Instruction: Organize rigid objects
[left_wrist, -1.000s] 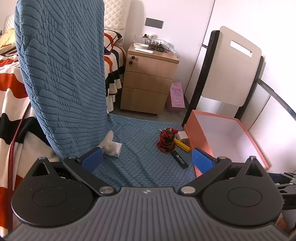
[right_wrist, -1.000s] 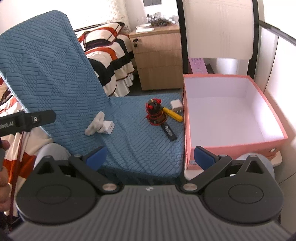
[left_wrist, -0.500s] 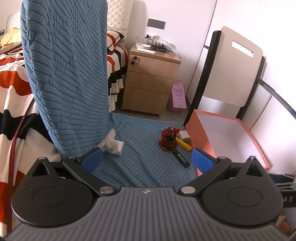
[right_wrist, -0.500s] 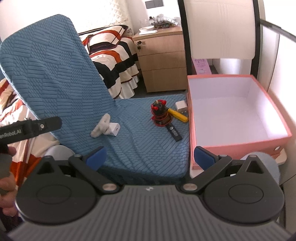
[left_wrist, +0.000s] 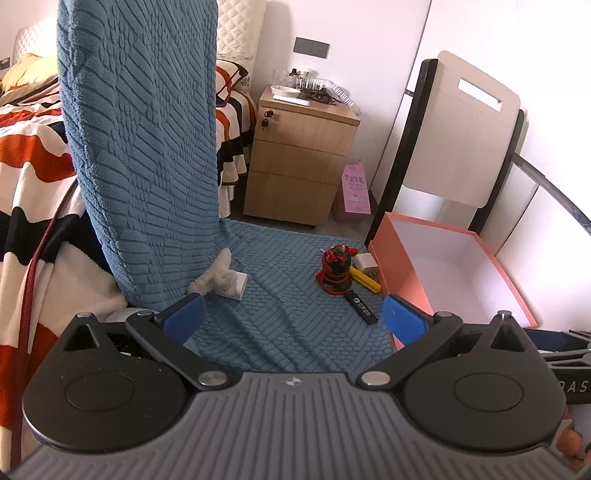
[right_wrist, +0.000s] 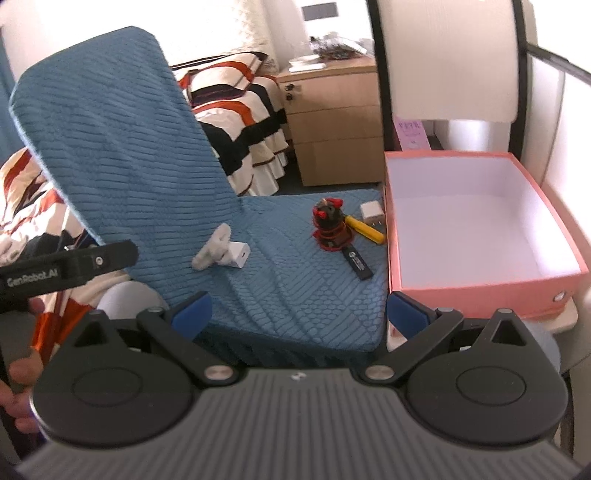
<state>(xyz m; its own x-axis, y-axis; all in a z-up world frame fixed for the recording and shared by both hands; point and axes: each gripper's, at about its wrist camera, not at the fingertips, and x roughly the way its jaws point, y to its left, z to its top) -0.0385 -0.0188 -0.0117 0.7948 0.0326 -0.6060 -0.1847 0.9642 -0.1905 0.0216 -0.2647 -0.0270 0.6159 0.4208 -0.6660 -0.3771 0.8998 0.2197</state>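
Both grippers hang above the near edge of a blue textured cloth (left_wrist: 295, 325) with nothing between their blue pads. The left gripper (left_wrist: 293, 317) has its jaws wide apart, and so does the right gripper (right_wrist: 299, 310).

The loose things lie on the flat part of the cloth, at mid-frame in both views. Left of centre is a white charger (right_wrist: 236, 254) with a bundle of white cord (right_wrist: 212, 247) lying against it. Right of centre stands a dark figurine with red trim (right_wrist: 330, 225); a yellow bar (right_wrist: 364, 227) and a white plug adapter (right_wrist: 371, 212) sit just beside it, toward the box, and a black stick (right_wrist: 356, 264) lies in front of it (some printing on it, too small to read).

At the right of the frame an open pink box (right_wrist: 480, 286) with a white inside sits against the cloth's edge.
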